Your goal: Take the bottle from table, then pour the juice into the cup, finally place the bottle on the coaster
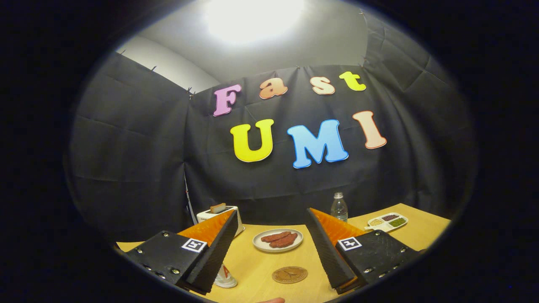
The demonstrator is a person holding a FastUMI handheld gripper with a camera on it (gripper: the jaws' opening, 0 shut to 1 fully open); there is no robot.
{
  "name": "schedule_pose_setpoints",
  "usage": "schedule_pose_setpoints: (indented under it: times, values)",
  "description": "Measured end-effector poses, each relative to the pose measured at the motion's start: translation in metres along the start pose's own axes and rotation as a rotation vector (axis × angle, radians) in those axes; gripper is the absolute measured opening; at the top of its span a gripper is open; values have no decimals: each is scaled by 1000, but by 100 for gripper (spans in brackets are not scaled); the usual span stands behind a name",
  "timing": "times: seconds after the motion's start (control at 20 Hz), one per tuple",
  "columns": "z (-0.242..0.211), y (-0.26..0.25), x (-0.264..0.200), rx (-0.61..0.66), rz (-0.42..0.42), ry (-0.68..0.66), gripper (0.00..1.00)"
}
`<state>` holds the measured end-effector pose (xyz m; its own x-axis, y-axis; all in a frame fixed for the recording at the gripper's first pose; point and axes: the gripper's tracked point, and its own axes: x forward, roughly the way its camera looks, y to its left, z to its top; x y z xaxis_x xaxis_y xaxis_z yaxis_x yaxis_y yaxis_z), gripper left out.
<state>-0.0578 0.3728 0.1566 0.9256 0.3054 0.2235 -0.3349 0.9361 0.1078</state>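
Jaws stood wide apart and empty above the counter (pixel 252 265), with the coaster (pixel 289 274) between them. The bottle (pixel 339 207) stood beyond the right jaw, partly hidden; a blind reach risked tipping it or clipping the plate (pixel 278 240)

The camera sits on the gripper (pixel 269 246) and looks forward, low over the table (pixel 252 265). Its two open fingers (pixel 219 248) show close up. The far wall (pixel 139 168) is well behind.
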Motion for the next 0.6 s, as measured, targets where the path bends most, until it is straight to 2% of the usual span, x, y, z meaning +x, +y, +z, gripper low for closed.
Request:
schedule_pose_setpoints:
  times: [0.25, 0.6]
  values:
    - [-38, 47, 6, -10, 62, 34, 97]
    - [-109, 96, 22, -48, 123, 159, 97]
